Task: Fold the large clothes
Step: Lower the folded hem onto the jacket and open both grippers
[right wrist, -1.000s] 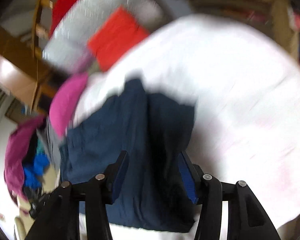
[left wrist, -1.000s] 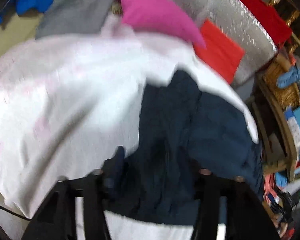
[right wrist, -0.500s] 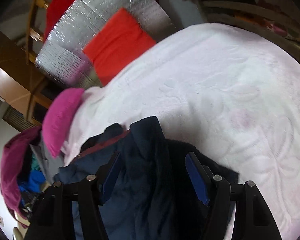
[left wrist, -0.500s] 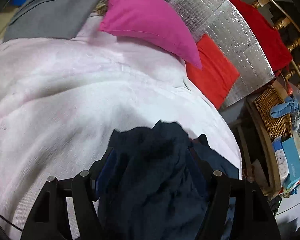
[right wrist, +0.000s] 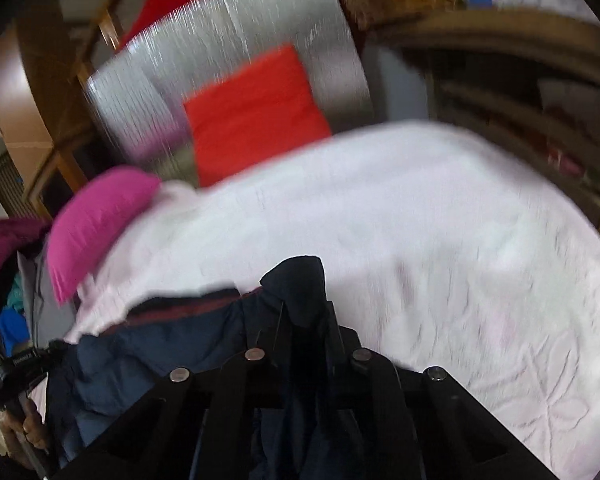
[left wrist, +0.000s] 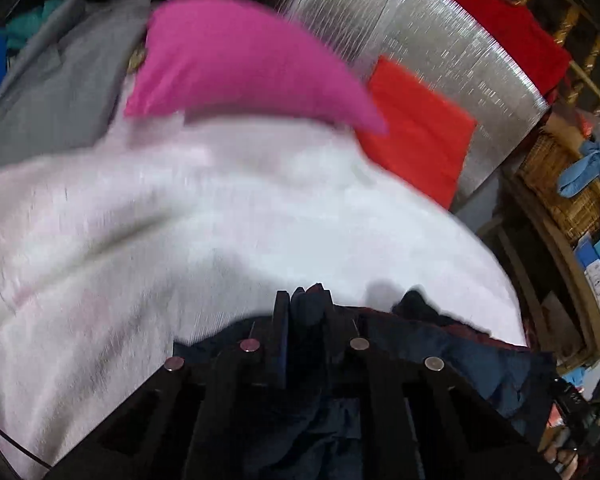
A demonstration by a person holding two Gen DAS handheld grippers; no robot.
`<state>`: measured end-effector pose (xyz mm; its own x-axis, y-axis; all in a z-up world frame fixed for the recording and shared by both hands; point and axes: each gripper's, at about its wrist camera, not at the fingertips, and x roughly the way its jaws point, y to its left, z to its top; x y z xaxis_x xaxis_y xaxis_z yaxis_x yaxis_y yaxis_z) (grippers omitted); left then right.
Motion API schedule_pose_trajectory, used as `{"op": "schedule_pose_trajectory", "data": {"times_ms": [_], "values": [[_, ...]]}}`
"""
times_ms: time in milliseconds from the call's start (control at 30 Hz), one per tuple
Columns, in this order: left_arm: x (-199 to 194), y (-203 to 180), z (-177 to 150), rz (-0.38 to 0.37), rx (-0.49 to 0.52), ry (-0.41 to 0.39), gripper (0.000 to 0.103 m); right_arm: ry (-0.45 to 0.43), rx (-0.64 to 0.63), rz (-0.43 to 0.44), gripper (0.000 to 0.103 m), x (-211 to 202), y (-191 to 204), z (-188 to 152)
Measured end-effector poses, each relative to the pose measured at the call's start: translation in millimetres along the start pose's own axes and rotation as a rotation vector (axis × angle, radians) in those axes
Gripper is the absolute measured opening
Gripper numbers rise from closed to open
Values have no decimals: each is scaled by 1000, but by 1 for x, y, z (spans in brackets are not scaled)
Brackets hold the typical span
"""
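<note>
A dark navy jacket (left wrist: 480,356) with a maroon trim lies bunched at the near edge of a white blanket (left wrist: 180,220). My left gripper (left wrist: 306,308) has its jaws closing on a fold of the jacket, and the pads pinch the cloth. In the right wrist view the same jacket (right wrist: 160,344) stretches away to the left. There my right gripper (right wrist: 308,312) is also closing, with a peak of navy cloth squeezed between its pads and sticking up above them. Both views are blurred.
A pink pillow (left wrist: 236,60) lies at the far end of the blanket (right wrist: 420,220), beside an orange-red cushion (left wrist: 416,128) that leans on a silver foil panel (left wrist: 420,20). Grey clothing (left wrist: 60,92) is heaped at the left. A wicker basket (left wrist: 560,184) and wooden shelves stand to the right.
Both grippers had open jaws around the navy jacket and have now shut on it. The jacket has slid toward the near edge, leaving more white blanket showing ahead.
</note>
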<state>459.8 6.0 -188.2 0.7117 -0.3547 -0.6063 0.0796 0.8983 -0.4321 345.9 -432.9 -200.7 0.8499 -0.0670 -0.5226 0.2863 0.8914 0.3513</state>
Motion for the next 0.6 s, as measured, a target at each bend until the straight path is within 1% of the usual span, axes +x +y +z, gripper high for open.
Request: {"op": "schedule_pose_trajectory", "data": {"times_ms": [67,100,133,167,200,233,267,300,333,367,400,433,467,500,567,600], "values": [[-8,-6,4,15,25,-57,13,-59,37,13,13,-10,-4,3],[-7,-6,3,34,29,-60,14,-72,58,12,13,-9,-6,4],[-2,-5,2,46,21,-46,14,-63,72,-4,13,-3,-9,3],[6,-2,0,65,8,-24,14,-45,77,-20,13,3,-13,1],[19,4,-5,95,-10,11,16,-9,88,-39,13,20,-15,-4],[27,8,-9,111,-20,37,17,27,103,-43,13,32,-18,-8],[34,10,-13,125,-24,61,19,76,125,-37,14,44,-24,-12],[38,11,-15,140,-20,77,20,99,140,-33,18,47,-28,-13],[37,10,-16,149,-9,71,22,110,164,-36,22,49,-33,-14],[31,7,-16,160,4,53,27,108,182,-37,34,47,-36,-14],[25,4,-16,166,17,31,33,109,202,-55,57,44,-38,-14],[15,0,-17,167,36,0,39,110,219,-66,69,40,-40,-14],[4,-5,-18,171,56,-29,55,93,242,-63,79,33,-43,-15],[-8,-11,-19,182,77,-60,66,73,247,-58,79,26,-44,-14],[-32,-23,-22,196,121,-126,68,47,227,-57,79,11,-43,-13],[-42,-30,-25,196,145,-153,70,20,205,-55,79,-1,-40,-14]]}}
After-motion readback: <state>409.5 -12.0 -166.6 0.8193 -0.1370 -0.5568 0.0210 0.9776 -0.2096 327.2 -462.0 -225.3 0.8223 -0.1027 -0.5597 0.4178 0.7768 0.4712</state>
